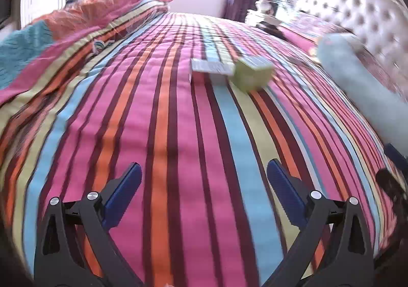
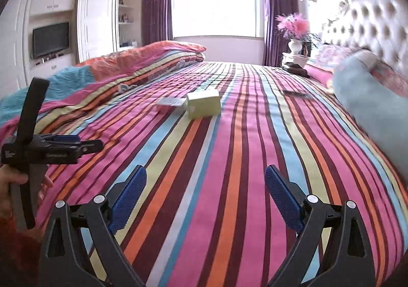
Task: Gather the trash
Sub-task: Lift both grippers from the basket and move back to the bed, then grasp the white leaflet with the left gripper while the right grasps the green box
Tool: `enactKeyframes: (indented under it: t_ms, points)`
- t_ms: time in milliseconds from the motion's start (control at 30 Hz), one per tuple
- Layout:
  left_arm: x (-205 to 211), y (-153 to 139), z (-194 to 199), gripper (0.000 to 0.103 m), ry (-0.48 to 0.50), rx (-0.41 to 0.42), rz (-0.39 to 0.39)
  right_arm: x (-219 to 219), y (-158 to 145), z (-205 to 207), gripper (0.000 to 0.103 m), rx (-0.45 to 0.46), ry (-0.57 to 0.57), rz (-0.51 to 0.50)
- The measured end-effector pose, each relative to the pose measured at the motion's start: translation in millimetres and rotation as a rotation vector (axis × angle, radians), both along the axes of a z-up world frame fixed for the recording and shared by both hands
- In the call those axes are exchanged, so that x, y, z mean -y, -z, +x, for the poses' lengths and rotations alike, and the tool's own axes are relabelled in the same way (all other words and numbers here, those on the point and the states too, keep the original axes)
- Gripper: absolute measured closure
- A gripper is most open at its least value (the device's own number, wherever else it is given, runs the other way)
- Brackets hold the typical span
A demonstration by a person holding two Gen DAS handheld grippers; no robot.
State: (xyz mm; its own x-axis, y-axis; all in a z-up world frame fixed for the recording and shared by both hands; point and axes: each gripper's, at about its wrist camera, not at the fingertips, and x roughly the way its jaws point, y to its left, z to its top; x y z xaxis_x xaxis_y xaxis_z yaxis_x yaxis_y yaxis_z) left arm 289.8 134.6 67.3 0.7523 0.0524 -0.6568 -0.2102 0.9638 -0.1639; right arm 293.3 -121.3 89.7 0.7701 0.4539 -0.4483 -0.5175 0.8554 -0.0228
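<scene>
Stripes of the bed cover [image 1: 178, 121] fill my left view; my left tool [image 1: 204, 177] gapes wide, empty, green box [image 1: 252, 72] at one o'clock touching a flat packet [image 1: 211, 67]. Right view: my right tool [image 2: 205, 179] likewise wide, green box [image 2: 204, 104] at twelve o'clock.

Quilted cloth bedspread [image 2: 229, 159], matt green box [image 2: 204, 104], tufted headboard [image 2: 377, 29]

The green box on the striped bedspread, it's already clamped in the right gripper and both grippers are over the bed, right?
Not clamped. The right wrist view shows the right gripper open and empty, with the green box lying apart on the striped bedspread. Both grippers are over the bed.
</scene>
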Motion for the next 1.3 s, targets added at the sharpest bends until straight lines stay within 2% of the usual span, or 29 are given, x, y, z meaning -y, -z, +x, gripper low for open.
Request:
enactKeyframes:
  t_ms: [167, 267, 467, 567, 600, 800, 933, 1033, 1100, 1167, 1200, 1300]
  points:
    - [-13.9, 5.3, 80.5, 0.007, -0.054, -0.010, -0.011, -58.8, -9.0, 100.5, 0.014, -0.016, -0.012, -0.047]
    - [-15.0, 8.1, 114.2, 0.007, -0.060, -0.018, 0.008, -90.3, -13.1, 137.4, 0.014, -0.021, -0.027, -0.115]
    - [-27.2, 19.9, 163.5, 0.007, -0.063, -0.060, -0.012, -128.8, -7.0, 171.1, 0.013, -0.034, -0.079, -0.236]
    - [-34.9, 22.0, 175.2, 0.007, -0.057, -0.049, -0.026, -140.0, -4.6, 188.8, 0.013, -0.048, -0.111, -0.279]
    - [-36.8, 22.2, 179.4, 0.007, -0.053, -0.048, -0.023, -147.2, -2.8, 197.4, 0.013, -0.039, -0.124, -0.327]
    - [-35.4, 24.5, 202.9, 0.007, 0.026, -0.063, -0.016, -154.8, -1.6, 222.4, 0.013, -0.086, -0.176, -0.373]
    - [-29.3, 23.2, 210.8, 0.007, 0.092, -0.069, 0.003, -152.8, -2.4, 219.9, 0.013, -0.071, -0.222, -0.372]
    - [-28.7, 19.5, 213.9, 0.007, 0.108, -0.048, 0.010, -152.7, -7.8, 214.1, 0.013, -0.038, -0.240, -0.356]
    - [-29.9, 19.7, 218.6, 0.007, 0.104, -0.051, -0.001, -155.4, -11.2, 216.6, 0.013, -0.049, -0.219, -0.356]
    - [-33.0, 21.4, 223.5, 0.007, 0.095, -0.058, -0.028, -156.4, -13.4, 225.2, 0.013, -0.112, -0.143, -0.340]
    - [-34.5, 22.1, 225.2, 0.007, 0.094, -0.058, -0.042, -153.3, -15.2, 228.8, 0.013, -0.152, -0.121, -0.293]
    - [-38.2, 25.9, 234.0, 0.007, 0.085, -0.079, -0.055, -145.7, -18.5, 230.9, 0.013, -0.222, -0.133, -0.167]
